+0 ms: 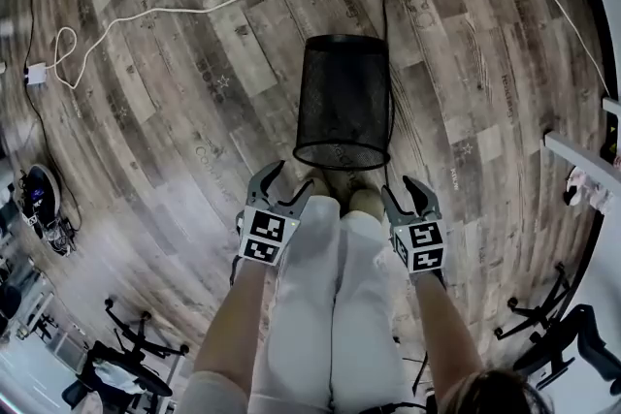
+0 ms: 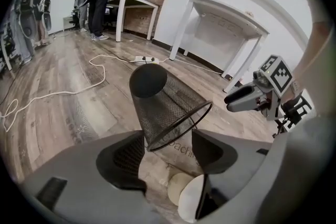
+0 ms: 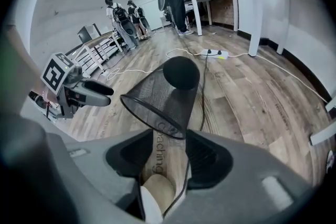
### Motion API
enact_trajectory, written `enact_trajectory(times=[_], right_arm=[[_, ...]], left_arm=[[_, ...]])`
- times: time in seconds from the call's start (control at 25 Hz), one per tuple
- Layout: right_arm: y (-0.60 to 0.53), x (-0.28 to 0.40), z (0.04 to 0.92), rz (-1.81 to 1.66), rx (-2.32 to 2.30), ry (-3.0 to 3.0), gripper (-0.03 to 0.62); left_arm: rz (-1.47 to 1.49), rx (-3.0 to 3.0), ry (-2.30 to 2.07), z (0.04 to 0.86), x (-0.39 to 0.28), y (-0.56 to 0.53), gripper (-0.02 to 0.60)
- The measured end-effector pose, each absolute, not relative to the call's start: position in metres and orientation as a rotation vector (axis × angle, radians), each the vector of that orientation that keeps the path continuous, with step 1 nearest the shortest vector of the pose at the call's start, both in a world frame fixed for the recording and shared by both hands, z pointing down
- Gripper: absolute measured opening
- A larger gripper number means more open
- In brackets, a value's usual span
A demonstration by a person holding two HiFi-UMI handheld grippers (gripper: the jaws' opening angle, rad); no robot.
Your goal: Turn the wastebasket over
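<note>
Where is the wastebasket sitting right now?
Head view, centre: the wastebasket lies on its side on the wood floor, open rim toward the person's shoes, just ahead of and between the left gripper and right gripper.

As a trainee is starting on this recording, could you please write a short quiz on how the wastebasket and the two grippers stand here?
1. True or false: the wastebasket stands upright on its base.
2. Its open rim faces: A) the person, B) away from the person, C) down onto the floor.
3. What do the left gripper and the right gripper hold?
Key: 1, false: it lies on its side. 2, A. 3, nothing: both have their jaws apart and empty.
</note>
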State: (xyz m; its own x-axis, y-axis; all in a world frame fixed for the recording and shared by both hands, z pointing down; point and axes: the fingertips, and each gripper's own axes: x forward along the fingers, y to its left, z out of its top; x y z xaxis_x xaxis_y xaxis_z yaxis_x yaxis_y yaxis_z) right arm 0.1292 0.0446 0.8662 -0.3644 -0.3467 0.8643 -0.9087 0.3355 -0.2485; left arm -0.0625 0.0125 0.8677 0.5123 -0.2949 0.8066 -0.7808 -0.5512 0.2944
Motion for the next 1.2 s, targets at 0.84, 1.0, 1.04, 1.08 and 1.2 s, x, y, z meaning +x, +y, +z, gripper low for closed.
enact_trajectory(times=[0.84, 1.0, 1.04, 1.08, 1.2], right_arm=[[0.015, 0.097, 0.969, 0.861, 1.036, -1.984, 0.192], [0.005, 0.108, 0.972, 0.831, 1.125, -1.949, 0.08], [0.005, 0.109, 0.972, 0.823, 1.126, -1.946, 0.075], [0.005, 0.108, 0.972, 0.816, 1.118, -1.945, 0.072], [0.005, 0.108, 0.971, 0.804, 1.092, -1.944, 0.072]], left_arm=[[0.964, 2.175, -0.835, 0.975, -0.064, -0.001, 0.29], [0.937, 2.152, -0.896, 0.975, -0.071, -0.012, 0.195], [0.945, 2.147, -0.902, 0.976, -0.073, -0.013, 0.168], [0.956, 2.139, -0.908, 0.976, -0.076, -0.014, 0.145], [0.988, 2.101, -0.924, 0.975, -0.078, -0.013, 0.115]])
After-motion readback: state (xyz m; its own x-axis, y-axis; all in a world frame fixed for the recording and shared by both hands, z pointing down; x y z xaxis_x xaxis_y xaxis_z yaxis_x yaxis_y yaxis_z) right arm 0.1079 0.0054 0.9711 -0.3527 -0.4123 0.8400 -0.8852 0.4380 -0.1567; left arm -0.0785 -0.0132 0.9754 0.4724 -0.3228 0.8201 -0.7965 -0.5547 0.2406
